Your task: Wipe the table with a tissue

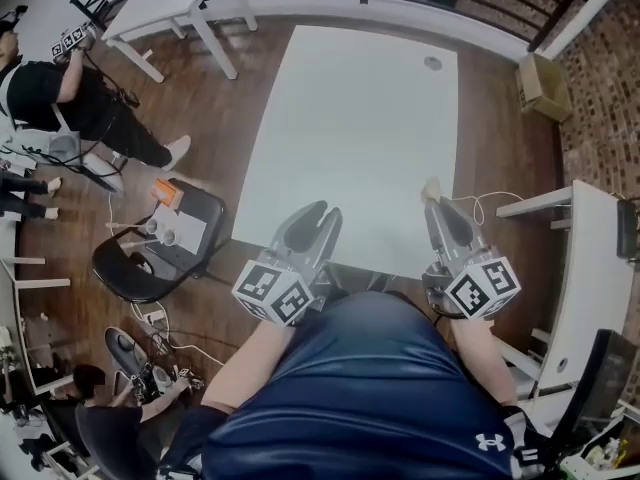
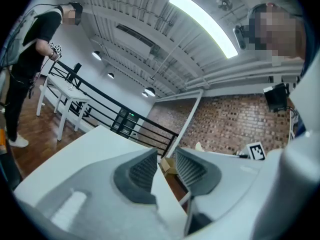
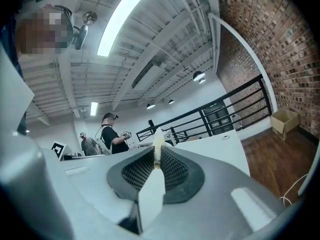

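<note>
The long white table [image 1: 360, 118] stretches away from me in the head view. My right gripper [image 1: 434, 197] hangs over its near right edge, shut on a small pale tissue [image 1: 431, 187] that pokes out past the tips. In the right gripper view the tissue [image 3: 158, 143] shows as a thin cream strip pinched between the dark ribbed pads. My left gripper [image 1: 312, 218] is over the table's near edge, left of the right one, open with nothing between its pads [image 2: 140, 176]. Both gripper views tilt up toward the ceiling.
A black chair [image 1: 160, 243] holding small objects stands left of the table. A person [image 1: 70, 103] stands at far left beside another white table [image 1: 165, 3]. A cardboard box [image 1: 540, 83] sits at far right near the brick wall. A small round mark [image 1: 432, 64] lies on the table's far end.
</note>
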{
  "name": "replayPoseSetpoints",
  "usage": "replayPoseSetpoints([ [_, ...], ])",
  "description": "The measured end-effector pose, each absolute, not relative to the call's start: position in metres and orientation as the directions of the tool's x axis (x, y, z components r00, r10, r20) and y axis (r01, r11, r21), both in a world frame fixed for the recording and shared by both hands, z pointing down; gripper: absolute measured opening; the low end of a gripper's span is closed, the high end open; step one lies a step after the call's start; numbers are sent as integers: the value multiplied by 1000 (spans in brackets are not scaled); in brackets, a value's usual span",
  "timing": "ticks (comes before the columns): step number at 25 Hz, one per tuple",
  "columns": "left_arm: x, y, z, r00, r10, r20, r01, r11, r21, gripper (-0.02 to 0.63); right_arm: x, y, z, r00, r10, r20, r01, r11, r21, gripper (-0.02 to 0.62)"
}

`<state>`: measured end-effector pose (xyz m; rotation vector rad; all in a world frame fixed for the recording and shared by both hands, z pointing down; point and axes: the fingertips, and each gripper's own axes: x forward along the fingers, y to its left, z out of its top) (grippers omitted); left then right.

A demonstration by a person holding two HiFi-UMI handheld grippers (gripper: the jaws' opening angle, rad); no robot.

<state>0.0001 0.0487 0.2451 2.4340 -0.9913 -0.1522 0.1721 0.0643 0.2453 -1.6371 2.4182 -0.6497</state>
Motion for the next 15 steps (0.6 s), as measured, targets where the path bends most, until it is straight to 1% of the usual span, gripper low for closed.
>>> replayPoseSetpoints([
  [11,-3,48,252,737,-667,110,-618,-600,508,115,164,65,254,-399,-908,125,-847,312,-431,44],
  [15,-3,46,254,740,-666,98,-612,-605,509,115,164,62,254,-396,-910,123,-849,311,-427,44],
])
